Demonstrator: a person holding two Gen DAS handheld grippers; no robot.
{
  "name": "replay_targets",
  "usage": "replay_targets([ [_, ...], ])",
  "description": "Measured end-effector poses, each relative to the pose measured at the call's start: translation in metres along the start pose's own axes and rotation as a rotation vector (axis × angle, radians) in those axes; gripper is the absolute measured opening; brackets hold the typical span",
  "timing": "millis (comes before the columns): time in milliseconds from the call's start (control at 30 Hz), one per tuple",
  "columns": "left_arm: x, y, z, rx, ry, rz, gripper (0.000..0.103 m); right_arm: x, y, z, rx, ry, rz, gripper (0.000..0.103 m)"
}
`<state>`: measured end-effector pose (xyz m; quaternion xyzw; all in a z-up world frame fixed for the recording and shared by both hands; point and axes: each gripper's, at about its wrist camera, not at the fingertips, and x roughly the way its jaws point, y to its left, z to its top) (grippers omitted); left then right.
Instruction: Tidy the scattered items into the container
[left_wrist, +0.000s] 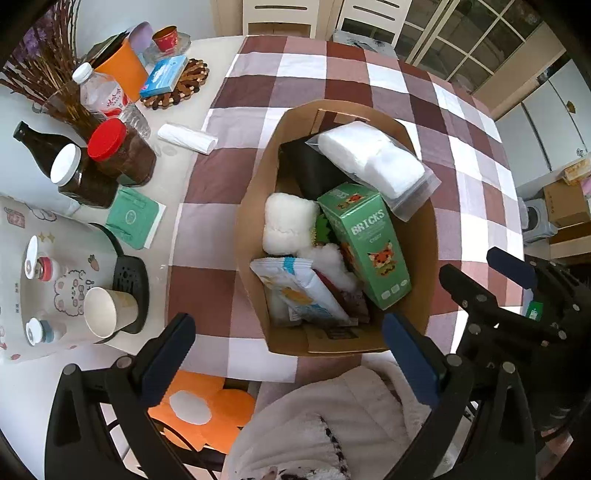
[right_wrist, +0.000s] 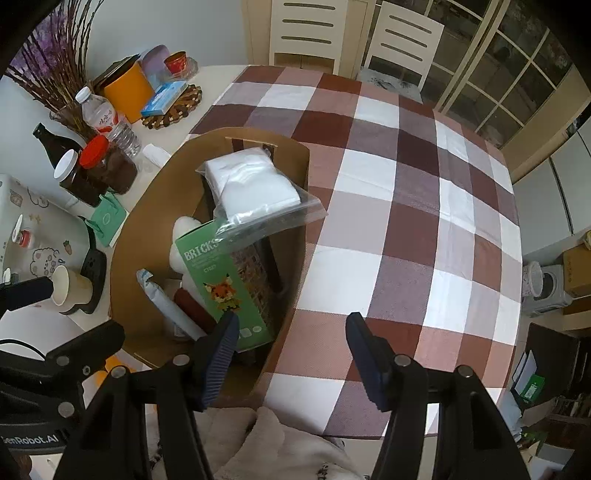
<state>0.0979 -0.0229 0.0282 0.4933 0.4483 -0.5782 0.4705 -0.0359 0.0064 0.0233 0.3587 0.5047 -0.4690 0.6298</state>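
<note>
The brown paper bag (left_wrist: 417, 258) stands open on the checked tablecloth (left_wrist: 258, 85). Inside it lie a green BRICKS box (left_wrist: 364, 243), a clear pouch of white pads (left_wrist: 373, 158), a white plush piece (left_wrist: 288, 223) and a blue-white packet (left_wrist: 299, 288). The left gripper (left_wrist: 291, 354) hangs above the bag's near edge, jaws wide apart, empty. The right gripper (right_wrist: 291, 354) hangs beside the bag, jaws half apart, holding nothing.

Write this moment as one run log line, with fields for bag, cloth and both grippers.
bag: full, green box inside | checked cloth: nothing loose seen | left gripper: open, empty | right gripper: open, empty
</note>
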Motion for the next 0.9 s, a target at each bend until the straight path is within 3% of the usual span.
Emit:
replay_targets([
  [900, 0.002, 0.019, -0.004, -0.044, 0.003, 0.037, 0.102, 0.009, 0.015, 0.007, -0.041, 0.038, 0.029, 0.062],
])
